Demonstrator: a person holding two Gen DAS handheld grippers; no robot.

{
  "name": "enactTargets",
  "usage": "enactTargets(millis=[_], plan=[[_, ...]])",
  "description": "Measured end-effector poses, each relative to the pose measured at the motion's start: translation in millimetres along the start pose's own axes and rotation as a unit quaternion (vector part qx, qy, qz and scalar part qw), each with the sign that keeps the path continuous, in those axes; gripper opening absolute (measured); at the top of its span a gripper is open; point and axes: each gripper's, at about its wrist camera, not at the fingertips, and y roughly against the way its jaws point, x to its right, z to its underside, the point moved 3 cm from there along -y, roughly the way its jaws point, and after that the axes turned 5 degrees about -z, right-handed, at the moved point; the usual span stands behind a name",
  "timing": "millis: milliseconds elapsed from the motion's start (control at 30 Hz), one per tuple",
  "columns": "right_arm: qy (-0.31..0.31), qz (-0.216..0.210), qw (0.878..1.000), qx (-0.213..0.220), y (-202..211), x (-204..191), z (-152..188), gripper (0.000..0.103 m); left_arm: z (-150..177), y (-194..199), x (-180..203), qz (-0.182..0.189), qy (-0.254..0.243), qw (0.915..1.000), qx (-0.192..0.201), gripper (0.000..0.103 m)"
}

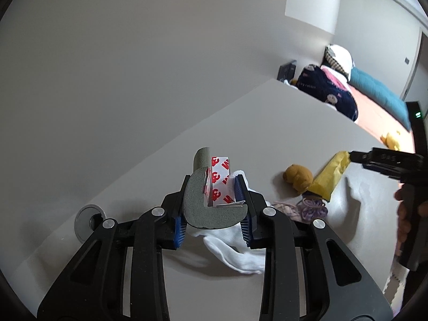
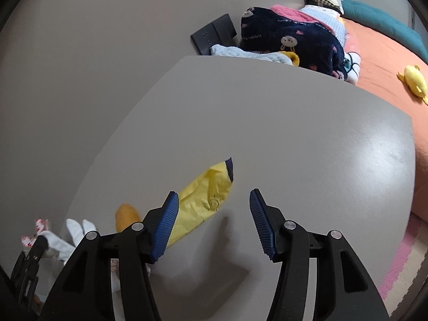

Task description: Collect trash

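The left tongs [image 1: 214, 208] are clenched on a grey foam corner strip [image 1: 206, 211] with red-and-white backing paper, lifted clear above the pale grey surface [image 1: 267, 123]. Directly under them lies a white sock [image 1: 235, 256], toward the near edge. A round metal cable grommet [image 1: 85, 222] sits in the surface close to its left edge, where it meets the plain grey wall [image 1: 133, 53].

The right tongs [image 2: 214, 222] are released, their blue ribbed pads [image 2: 167, 227] well apart with nothing pressed between them. A yellow wrapper [image 2: 203, 200] hangs blurred just beside the left pad, above the surface; whether it touches the pad cannot be told. In the left wrist view its lower end stands next to a brown plush toy [image 1: 298, 178] and a small purple fabric piece [image 1: 314, 210] near the right edge.

Beyond the far edge is a bed with an orange sheet [image 2: 379, 58], a teal cushion [image 2: 374, 18], a dark blue printed blanket [image 2: 283, 37] and a yellow plush duck [image 2: 413, 80]. A black wall socket [image 2: 214, 34] sits on the wall behind the far corner. A pink-and-cream mat [image 2: 401, 256] covers the floor past the right edge.
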Motion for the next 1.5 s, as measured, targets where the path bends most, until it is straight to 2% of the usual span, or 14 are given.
enactTargets(millis=[233,333,367,467,800,967,1067,1333,1467,1500], plan=[[-0.003,0.007,1.000,-0.014,-21,-1,-1,0.050,-4,5,-8,0.021,0.011,0.9997,0.005,0.032],[0.006,0.005,1.000,-0.020,-27,-4,-2,0.019,-5,10,-8,0.018,0.009,0.9998,0.009,0.032],[0.008,0.003,1.000,-0.023,-28,-5,-2,0.012,-5,11,-9,0.019,0.011,0.9997,0.008,0.033],[0.010,0.001,1.000,-0.021,-27,-5,-2,0.007,-5,14,-9,0.015,0.012,0.9998,0.009,0.033],[0.022,-0.002,1.000,-0.002,-5,-7,-4,0.007,-9,23,-2,0.001,0.009,0.9999,0.006,0.035],[0.026,-0.002,1.000,0.007,8,-7,-4,0.007,-11,39,2,0.005,0.002,0.9996,0.029,0.036],[0.024,-0.004,1.000,0.012,15,-6,-3,0.007,-10,46,6,0.020,-0.010,0.9992,0.032,0.011],[0.030,-0.003,0.999,0.019,29,-6,3,0.007,-3,44,-3,0.003,0.003,0.9997,0.024,0.011],[0.026,-0.002,1.000,0.018,29,-3,7,0.007,11,34,-18,-0.008,0.009,0.9999,-0.008,0.012],[0.024,-0.002,1.000,0.018,29,-2,7,0.007,15,30,-21,-0.008,0.011,0.9997,-0.018,0.015]])
